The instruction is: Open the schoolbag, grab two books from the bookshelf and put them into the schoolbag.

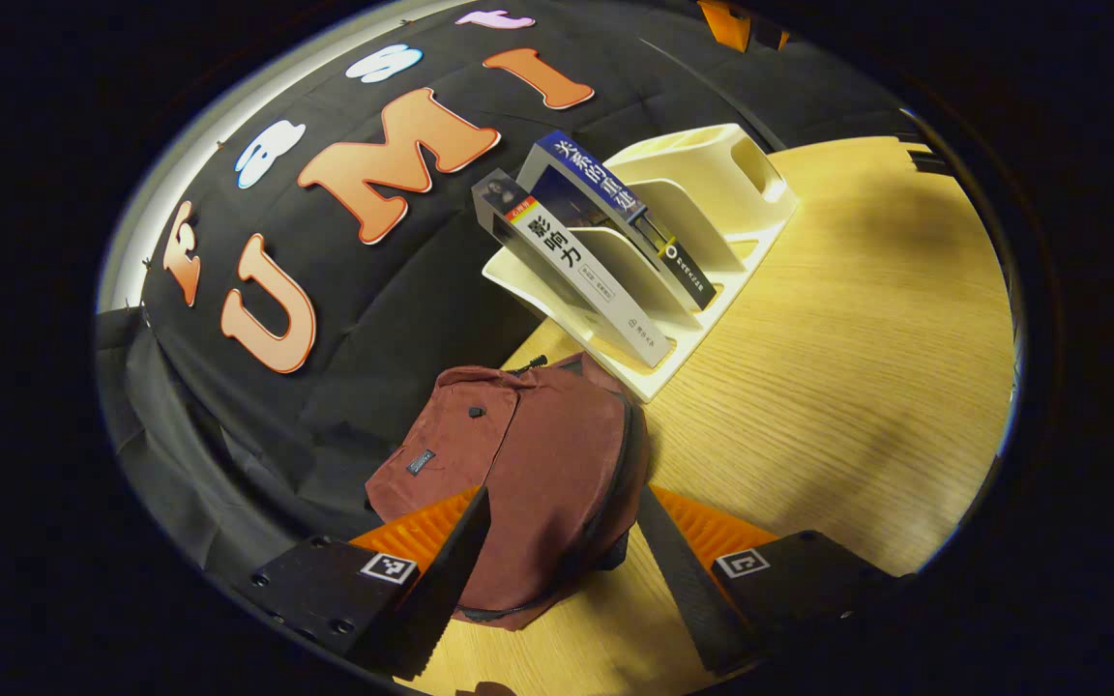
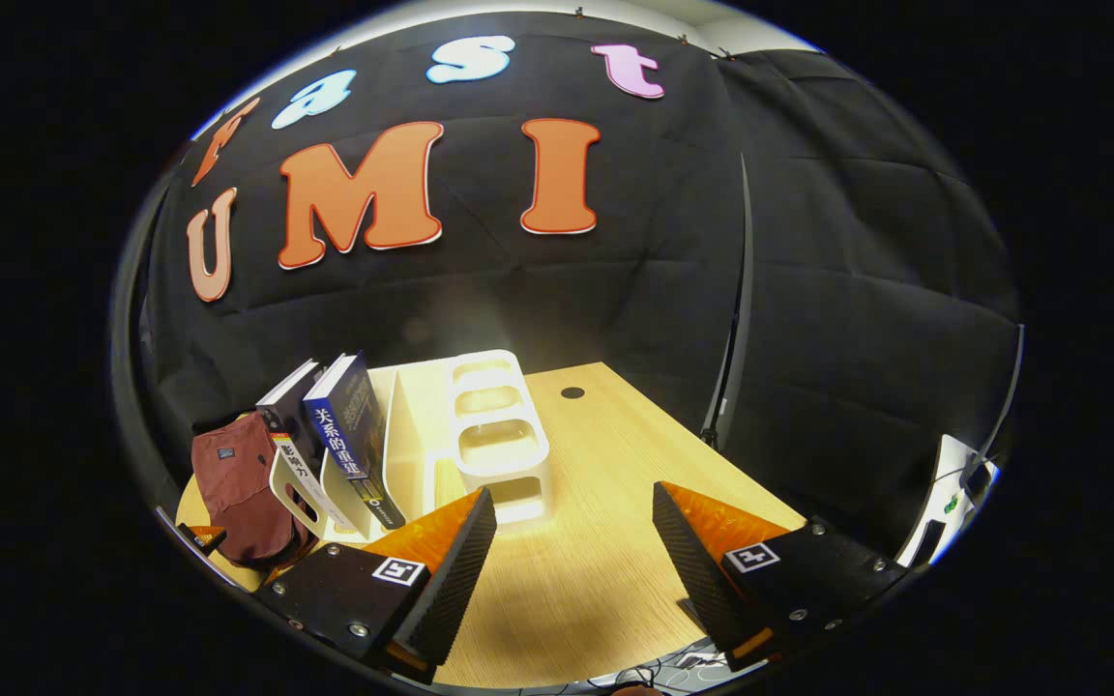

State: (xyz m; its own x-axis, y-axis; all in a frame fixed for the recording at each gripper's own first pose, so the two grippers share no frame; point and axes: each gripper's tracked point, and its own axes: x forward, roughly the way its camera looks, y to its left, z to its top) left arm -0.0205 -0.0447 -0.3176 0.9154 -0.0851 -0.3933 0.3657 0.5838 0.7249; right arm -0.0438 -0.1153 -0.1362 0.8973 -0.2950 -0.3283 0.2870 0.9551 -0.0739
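Note:
A maroon schoolbag (image 1: 528,464) lies zipped on the wooden table, right ahead of my left gripper (image 1: 562,498), whose fingers stand open on either side of the bag's near end without pressing it. Behind the bag a cream bookshelf (image 1: 702,222) holds a grey book (image 1: 571,266) and a blue book (image 1: 625,217), both leaning. My right gripper (image 2: 571,503) hangs open over bare table with nothing between its fingers. In the right gripper view the schoolbag (image 2: 243,488) lies at far left, with the grey book (image 2: 291,425) and blue book (image 2: 349,435) in the bookshelf (image 2: 489,435).
The wooden table (image 1: 837,367) stretches to the right of the bookshelf. A small round hole (image 2: 572,392) sits in the table near its far edge. Black cloth walls close in the back and sides.

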